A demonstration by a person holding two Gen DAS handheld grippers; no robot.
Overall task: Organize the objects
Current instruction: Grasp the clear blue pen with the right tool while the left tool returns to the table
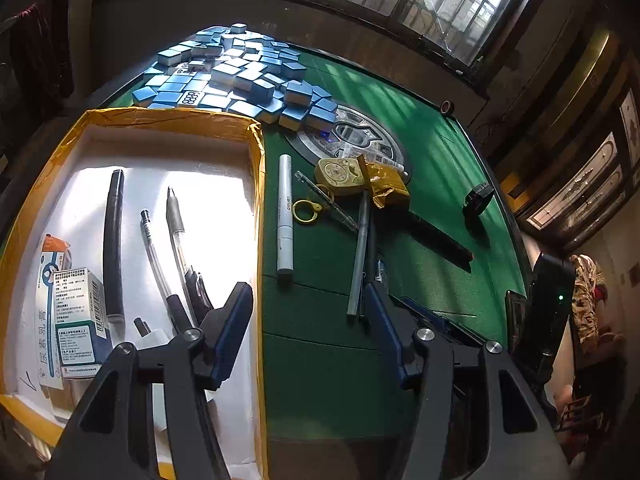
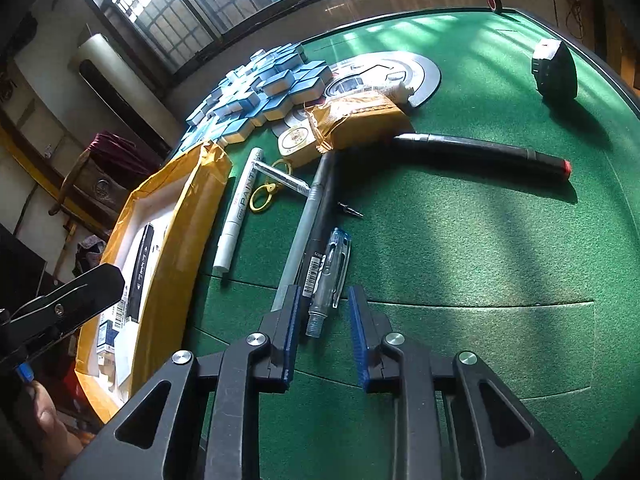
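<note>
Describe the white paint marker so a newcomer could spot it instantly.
Start at the yellow-taped cardboard box on the green felt table. On the felt just outside its right wall, lying along that wall, is the white paint marker. It is the only all-white pen; the neighbouring pens are clear, grey or black.

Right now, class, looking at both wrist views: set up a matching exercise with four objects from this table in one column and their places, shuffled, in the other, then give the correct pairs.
Objects
1. white paint marker
2. medicine carton
3. clear pen barrel
4. blue mahjong tiles

Places
A. inside the yellow-edged box
B. heaped at the far side of the green felt
C. on the felt, just beside the box's outer wall
D. on the felt, just ahead of the right gripper

Pairs: 1-C, 2-A, 3-D, 4-B
</note>
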